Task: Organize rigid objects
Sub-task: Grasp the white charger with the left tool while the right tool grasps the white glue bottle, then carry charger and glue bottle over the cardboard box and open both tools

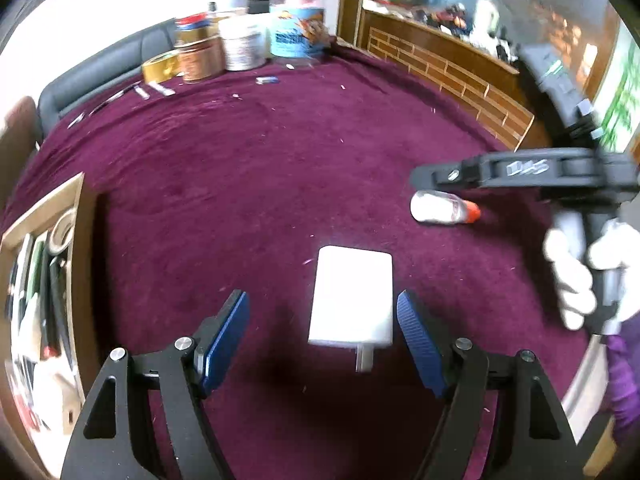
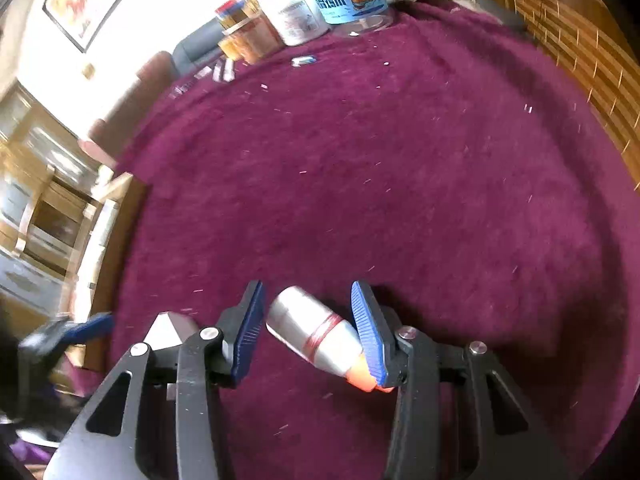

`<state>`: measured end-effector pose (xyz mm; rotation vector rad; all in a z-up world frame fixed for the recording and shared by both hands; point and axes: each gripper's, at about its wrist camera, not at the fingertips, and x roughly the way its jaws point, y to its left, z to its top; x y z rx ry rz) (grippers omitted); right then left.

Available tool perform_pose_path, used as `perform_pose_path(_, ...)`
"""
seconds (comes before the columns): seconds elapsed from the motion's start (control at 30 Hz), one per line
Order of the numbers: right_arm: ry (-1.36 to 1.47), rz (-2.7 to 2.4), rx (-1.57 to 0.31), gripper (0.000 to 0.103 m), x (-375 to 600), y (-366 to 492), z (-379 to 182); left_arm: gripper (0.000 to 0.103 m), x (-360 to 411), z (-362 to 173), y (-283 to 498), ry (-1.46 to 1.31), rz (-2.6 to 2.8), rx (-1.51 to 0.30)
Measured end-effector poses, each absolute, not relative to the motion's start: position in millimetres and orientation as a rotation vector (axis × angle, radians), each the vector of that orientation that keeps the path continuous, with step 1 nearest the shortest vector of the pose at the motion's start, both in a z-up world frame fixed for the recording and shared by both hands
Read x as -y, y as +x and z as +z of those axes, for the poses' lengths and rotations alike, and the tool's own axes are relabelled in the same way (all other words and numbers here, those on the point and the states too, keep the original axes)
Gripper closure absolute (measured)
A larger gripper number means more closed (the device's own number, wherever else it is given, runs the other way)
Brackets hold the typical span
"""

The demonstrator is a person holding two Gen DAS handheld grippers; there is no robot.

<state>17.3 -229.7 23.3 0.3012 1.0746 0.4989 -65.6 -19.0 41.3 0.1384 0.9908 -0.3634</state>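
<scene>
Your right gripper [image 2: 308,330] straddles the orange-capped glue bottle [image 2: 316,334] lying skewed on the cloth [image 2: 400,180], right pad at the cap, left pad clear. Closing so risks it pivoting out. Left gripper [image 1: 324,338] stands apart around the white charger [image 1: 352,296].

charger [image 1: 351,298]: white block, flat on the cloth, prongs toward the near edge
bottle [image 2: 316,332]: white, orange cap, on its side, right of charger

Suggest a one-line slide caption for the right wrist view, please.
Right claw straddles a small orange-capped bottle lying on the purple tablecloth.
</scene>
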Motion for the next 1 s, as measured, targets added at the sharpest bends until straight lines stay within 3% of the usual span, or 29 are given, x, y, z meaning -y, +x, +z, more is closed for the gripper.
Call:
perform_pose_path(0.2, 0.262, 0.504, -1.005, 0.052, 235.5, -0.5, 41.6, 0.032, 43.8, 15.1, -50.3, 0.214, -0.367, -1.016)
perform_pose_path(0.23, 0.240, 0.510, -1.002, 0.052, 233.7, -4.3, 42.8, 0.041, 43.6, 16.5, -51.6, 0.210, -0.366, -1.006)
perform_pose_path(0.27, 0.208, 0.510, -1.000, 0.051, 230.3, -7.4, 43.4, 0.064, 41.1, 18.7, -53.0, 0.192, -0.374, -1.001)
perform_pose_path(0.57, -0.075, 0.599, -0.955, 0.051, 202.3, -39.0, 42.9, 0.063, -7.6, 36.7, -76.3, -0.034, -0.410, -1.044)
perform_pose_path(0.77, -0.265, 0.565, -0.953, 0.051, 179.2, -43.4, 26.8, 0.063, -60.9, 72.1, -102.4, -0.182, -0.398, -0.955)
perform_pose_path(1.0, -0.341, 0.456, -0.956, 0.060, 172.1, -42.0, 21.6, 0.063, -154.2, 81.1, -120.3, -0.271, -0.189, -0.905)
